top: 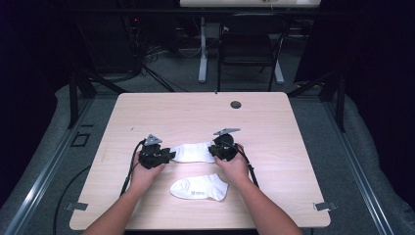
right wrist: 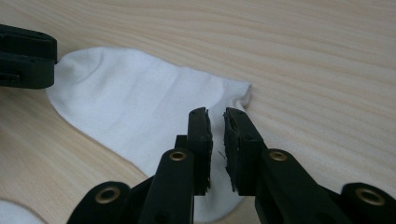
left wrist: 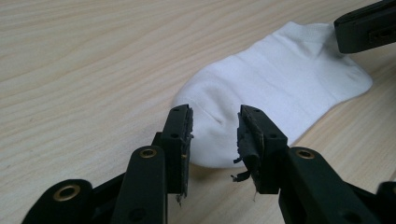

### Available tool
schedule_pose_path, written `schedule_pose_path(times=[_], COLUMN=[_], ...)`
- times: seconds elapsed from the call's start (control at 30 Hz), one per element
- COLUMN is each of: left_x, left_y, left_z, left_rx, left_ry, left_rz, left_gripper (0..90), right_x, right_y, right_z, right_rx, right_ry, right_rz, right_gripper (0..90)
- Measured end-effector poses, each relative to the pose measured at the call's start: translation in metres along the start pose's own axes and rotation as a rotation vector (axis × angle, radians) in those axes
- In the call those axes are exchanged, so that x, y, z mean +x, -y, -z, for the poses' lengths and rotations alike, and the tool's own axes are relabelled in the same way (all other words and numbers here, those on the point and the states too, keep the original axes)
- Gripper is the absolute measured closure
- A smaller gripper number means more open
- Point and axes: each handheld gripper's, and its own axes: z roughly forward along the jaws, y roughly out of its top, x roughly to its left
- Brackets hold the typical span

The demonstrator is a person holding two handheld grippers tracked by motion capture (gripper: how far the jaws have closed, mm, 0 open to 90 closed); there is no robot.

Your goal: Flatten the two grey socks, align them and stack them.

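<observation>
Near sock: we find a white cotton ankle sock with a small grey mark (top: 199, 188) lying flat close to the person's edge of the pale wood-grain table (top: 274, 122), between the two forearms and untouched.

Far sock: we find a second white cotton ankle sock (top: 192, 152) lying flat just beyond the first, stretched between the two tongs; this is the piece being worked.

Left gripper: we see the black two-jaw left gripper (left wrist: 215, 123) low over the rounded toe end of the far sock (left wrist: 280, 88). Its jaws stand apart with the cloth below and between them; no pad presses fabric, so we read it as released.

Right gripper: we see the black two-jaw right gripper (right wrist: 217, 123) at the opposite, cuff end of the far sock (right wrist: 135, 102). Its jaws are nearly together with a narrow slit between them. Whether a fold of cloth is pinched in that slit we cannot tell.

Step in hand: we judge that both ends of the far sock are being taken up, one gripper per end, ahead of lifting or laying it onto its mate.

Next move: we judge that the left jaws must settle onto the toe and clench on a fold of cloth, and the right grip be confirmed, before any lift; both ends should rise together to keep the sock flat.
</observation>
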Motion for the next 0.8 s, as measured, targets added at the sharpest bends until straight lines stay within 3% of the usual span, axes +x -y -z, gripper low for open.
schedule_pose_path(times=[0.2, 0.47, 0.8], left_x=[-0.001, -0.004, -0.008], left_y=[0.003, 0.005, 0.007], left_z=[-0.006, -0.007, -0.005], left_rx=[0.025, 0.040, 0.044], left_ry=[-0.009, -0.010, -0.026], left_rz=[-0.006, -0.061, -0.105], left_gripper=[63.9, 60.9, 60.7], right_x=[-0.004, -0.010, -0.011], right_y=[0.004, 0.009, 0.016], right_z=[-0.002, -0.006, -0.001], right_rx=[0.008, 0.016, 0.015], right_ry=[0.012, 0.027, 0.048], right_rz=[-0.005, -0.026, -0.020], right_gripper=[80.7, 80.5, 86.7])
